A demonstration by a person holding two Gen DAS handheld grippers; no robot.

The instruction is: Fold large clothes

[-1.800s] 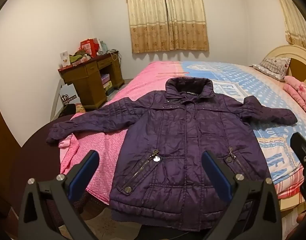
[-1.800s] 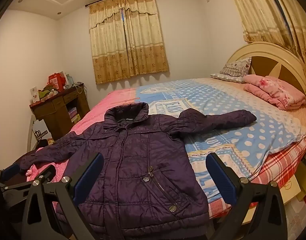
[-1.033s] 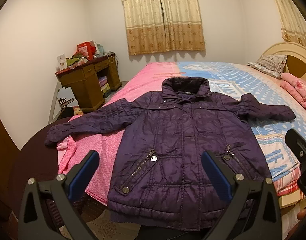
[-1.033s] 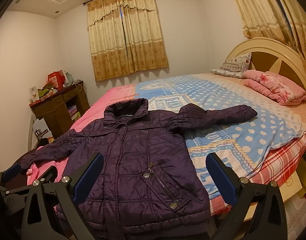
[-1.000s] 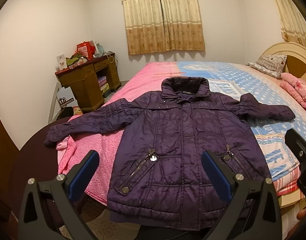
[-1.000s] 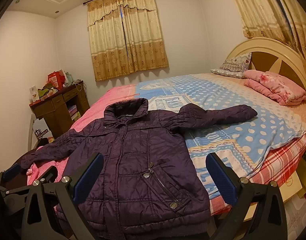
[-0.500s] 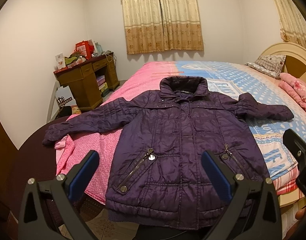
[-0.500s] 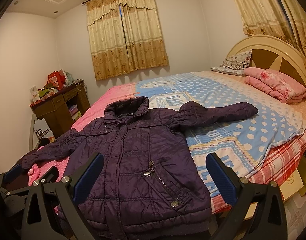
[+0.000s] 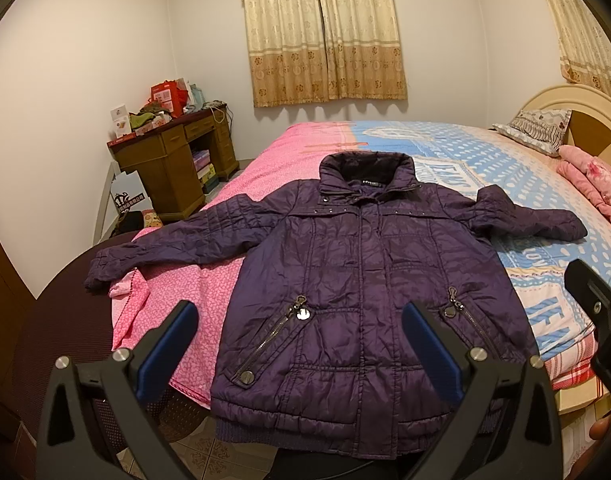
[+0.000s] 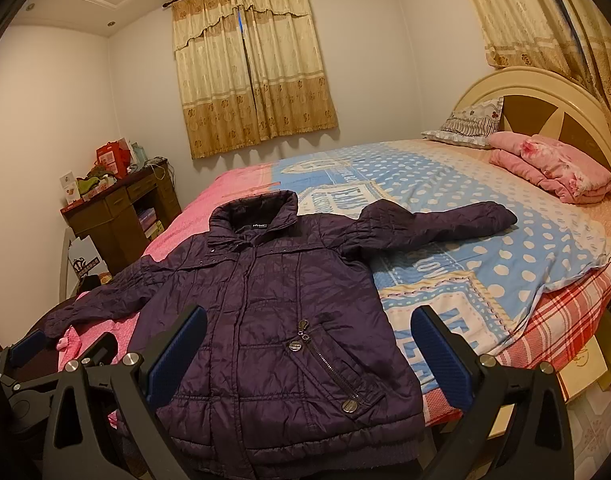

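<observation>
While both grippers' jaws gape wide w/ nothing held, purple jacket (image 9: 365,292) (collar label unreadable) lies flat.

A home bedroom. Wide bed (image 10: 525,216) covered by a blue polka-dot and pink quilt, backed by a cream arched wooden headboard (image 10: 545,96). Striped grey pillow (image 10: 471,122) and folded pink blanket (image 10: 553,170) at its head. Beige and gold patterned curtains (image 10: 253,68) drawn across the window on plain white walls. Dark brown wooden desk (image 9: 173,156) in the corner, piled with red gift bags and small household clutter. Recessed ceiling lights overhead; tiled floor below.
</observation>
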